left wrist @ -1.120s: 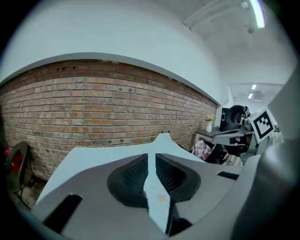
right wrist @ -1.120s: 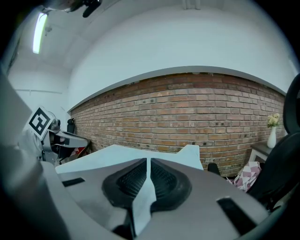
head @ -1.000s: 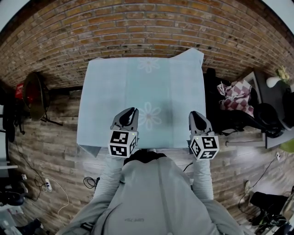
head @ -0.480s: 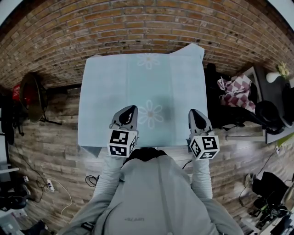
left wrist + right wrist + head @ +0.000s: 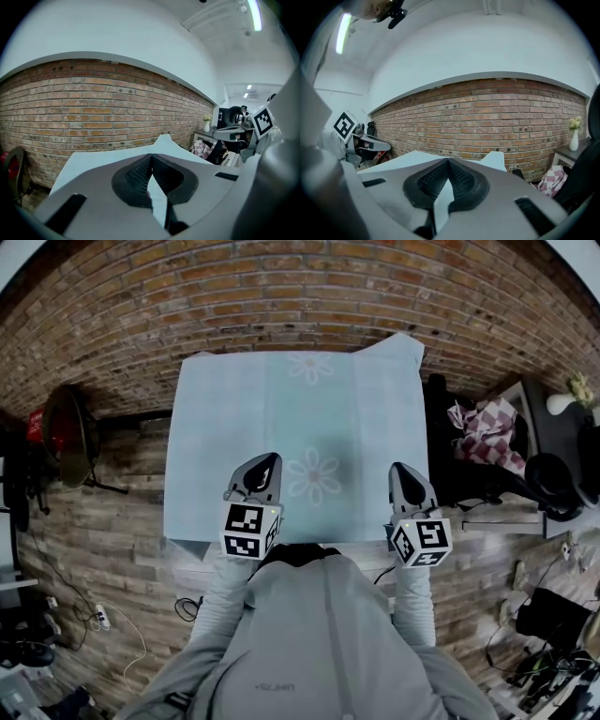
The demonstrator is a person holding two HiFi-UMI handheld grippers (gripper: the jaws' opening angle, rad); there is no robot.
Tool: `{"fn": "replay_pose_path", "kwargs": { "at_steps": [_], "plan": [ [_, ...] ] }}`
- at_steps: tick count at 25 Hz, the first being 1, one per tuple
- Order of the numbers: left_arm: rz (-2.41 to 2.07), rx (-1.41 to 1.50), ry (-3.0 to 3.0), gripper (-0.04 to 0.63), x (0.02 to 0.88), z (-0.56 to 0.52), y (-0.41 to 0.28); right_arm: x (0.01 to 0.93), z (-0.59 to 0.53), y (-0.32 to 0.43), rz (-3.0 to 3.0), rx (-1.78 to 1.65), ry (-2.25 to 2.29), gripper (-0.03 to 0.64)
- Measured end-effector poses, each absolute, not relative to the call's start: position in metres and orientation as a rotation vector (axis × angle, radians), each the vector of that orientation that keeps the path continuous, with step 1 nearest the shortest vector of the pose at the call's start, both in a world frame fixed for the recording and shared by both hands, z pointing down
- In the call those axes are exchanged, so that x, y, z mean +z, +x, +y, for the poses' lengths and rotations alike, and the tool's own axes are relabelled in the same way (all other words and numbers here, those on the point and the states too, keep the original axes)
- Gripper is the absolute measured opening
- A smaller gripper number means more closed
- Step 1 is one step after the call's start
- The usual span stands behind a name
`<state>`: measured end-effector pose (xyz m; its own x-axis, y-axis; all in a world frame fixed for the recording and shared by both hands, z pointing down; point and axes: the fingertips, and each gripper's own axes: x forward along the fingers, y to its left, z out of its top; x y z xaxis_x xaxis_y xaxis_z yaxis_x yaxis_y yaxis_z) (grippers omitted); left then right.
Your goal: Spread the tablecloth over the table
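Note:
A pale blue tablecloth [image 5: 300,418] with flower prints lies over the table, and its far right corner [image 5: 398,343] sticks up against the brick wall. My left gripper [image 5: 270,458] is at the cloth's near edge, left of the flower print. It is shut, with a strip of tablecloth [image 5: 157,206] caught between its pads. My right gripper [image 5: 397,468] is at the near right edge and is also shut on a fold of tablecloth [image 5: 440,199]. In the two gripper views the left gripper [image 5: 151,154] and the right gripper [image 5: 448,160] have their tips touching.
A brick wall [image 5: 300,296] runs behind the table. A black chair with a checked cloth [image 5: 483,432] stands on the right, beside a vase [image 5: 561,405]. A dark round stand [image 5: 64,432] is on the left. Cables [image 5: 103,620] lie on the wooden floor.
The cloth's near edge looks a little straighter, and its raised far right corner sits slightly further right. Both grippers stay at the near edge, almost where they were.

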<state>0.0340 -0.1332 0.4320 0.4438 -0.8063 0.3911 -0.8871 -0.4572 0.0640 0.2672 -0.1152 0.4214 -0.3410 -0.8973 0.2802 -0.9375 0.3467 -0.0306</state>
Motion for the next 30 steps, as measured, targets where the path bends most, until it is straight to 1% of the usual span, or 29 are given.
{"fn": "replay_pose_path", "kwargs": {
  "at_steps": [11,30],
  "plan": [
    [-1.522,0.442,2.407,0.026,0.429,-0.134,0.007,0.417,-0.119,0.254,-2.399,0.240,1.635,0.021],
    [-1.578,0.441,2.373,0.026,0.426,-0.124,-0.008,0.420,-0.110,0.244,-2.413,0.251,1.608,0.021]
  ]
}}
